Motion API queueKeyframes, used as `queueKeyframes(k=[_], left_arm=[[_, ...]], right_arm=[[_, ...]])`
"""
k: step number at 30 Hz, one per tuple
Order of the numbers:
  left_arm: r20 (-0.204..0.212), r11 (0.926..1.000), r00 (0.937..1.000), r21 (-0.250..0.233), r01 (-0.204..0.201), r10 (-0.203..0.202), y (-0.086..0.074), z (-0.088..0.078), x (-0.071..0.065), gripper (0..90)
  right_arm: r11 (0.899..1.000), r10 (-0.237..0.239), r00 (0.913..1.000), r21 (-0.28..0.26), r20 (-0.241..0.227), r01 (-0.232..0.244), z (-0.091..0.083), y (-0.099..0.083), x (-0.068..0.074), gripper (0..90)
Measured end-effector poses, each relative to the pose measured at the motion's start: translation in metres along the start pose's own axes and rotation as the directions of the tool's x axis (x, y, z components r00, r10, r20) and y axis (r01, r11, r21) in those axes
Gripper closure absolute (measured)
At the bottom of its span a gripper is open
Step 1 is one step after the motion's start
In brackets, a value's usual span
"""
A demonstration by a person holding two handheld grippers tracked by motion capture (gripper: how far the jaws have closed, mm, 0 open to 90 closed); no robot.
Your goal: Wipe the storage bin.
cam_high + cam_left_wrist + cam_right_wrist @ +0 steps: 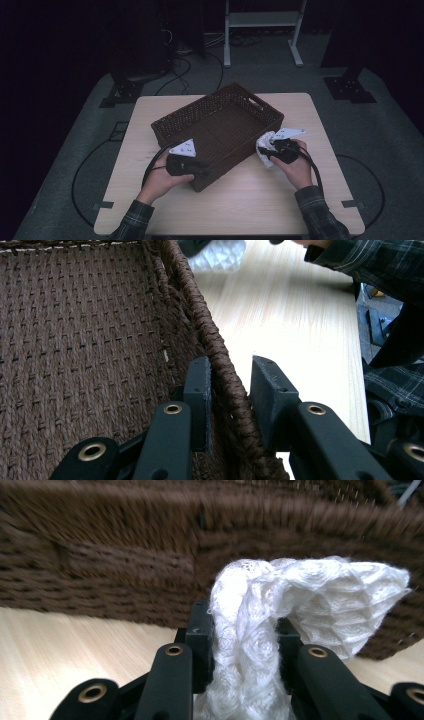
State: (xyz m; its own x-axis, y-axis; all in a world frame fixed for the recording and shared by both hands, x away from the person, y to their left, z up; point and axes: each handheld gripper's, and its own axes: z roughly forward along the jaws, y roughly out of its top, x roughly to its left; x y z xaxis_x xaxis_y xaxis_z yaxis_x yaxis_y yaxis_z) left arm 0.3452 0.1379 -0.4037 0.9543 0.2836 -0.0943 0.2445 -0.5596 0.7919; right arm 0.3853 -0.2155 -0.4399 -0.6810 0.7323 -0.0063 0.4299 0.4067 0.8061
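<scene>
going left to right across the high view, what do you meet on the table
left gripper clamped on the basket's near wall → brown woven basket → white cloth → right gripper holding the cloth

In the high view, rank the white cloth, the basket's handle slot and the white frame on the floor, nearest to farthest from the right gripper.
1. white cloth: clamped in the right gripper.
2. handle slot: basket's far wall.
3. white frame: floor beyond the table.

No readable text, label, brand, number or sign appears on anything here.
</scene>
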Motion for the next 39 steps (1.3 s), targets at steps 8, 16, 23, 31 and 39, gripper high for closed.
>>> queueKeyframes(k=[8, 16, 23, 31, 39], left_arm=[[0.0, 1.0, 1.0, 0.001, 0.0, 0.0, 0.0, 0.0, 0.0, 69.6], [0.0, 1.0, 1.0, 0.001, 0.001, -0.001, 0.0, 0.0, 0.0, 69.6], [0.0, 1.0, 1.0, 0.001, 0.0, 0.0, 0.0, 0.0, 0.0, 69.6], [0.0, 1.0, 1.0, 0.002, 0.001, -0.001, 0.0, 0.0, 0.0, 69.6], [0.0, 1.0, 1.0, 0.003, 0.0, 0.0, 0.0, 0.0, 0.0, 69.6]], right_arm=[[0.998, -0.035, 0.9993, -0.057, -0.012, 0.034, -0.016, 0.01, 0.009, 69.4], [0.999, -0.041, 0.999, -0.033, -0.019, 0.04, -0.009, 0.007, 0.01, 69.4], [0.999, -0.039, 0.999, -0.006, -0.023, 0.038, 0.001, 0.002, 0.01, 69.5], [0.999, -0.028, 0.999, 0.028, -0.035, 0.029, 0.011, -0.003, 0.009, 69.4], [0.992, -0.062, 0.9968, 0.106, -0.051, 0.067, 0.032, -0.012, 0.016, 69.4]])
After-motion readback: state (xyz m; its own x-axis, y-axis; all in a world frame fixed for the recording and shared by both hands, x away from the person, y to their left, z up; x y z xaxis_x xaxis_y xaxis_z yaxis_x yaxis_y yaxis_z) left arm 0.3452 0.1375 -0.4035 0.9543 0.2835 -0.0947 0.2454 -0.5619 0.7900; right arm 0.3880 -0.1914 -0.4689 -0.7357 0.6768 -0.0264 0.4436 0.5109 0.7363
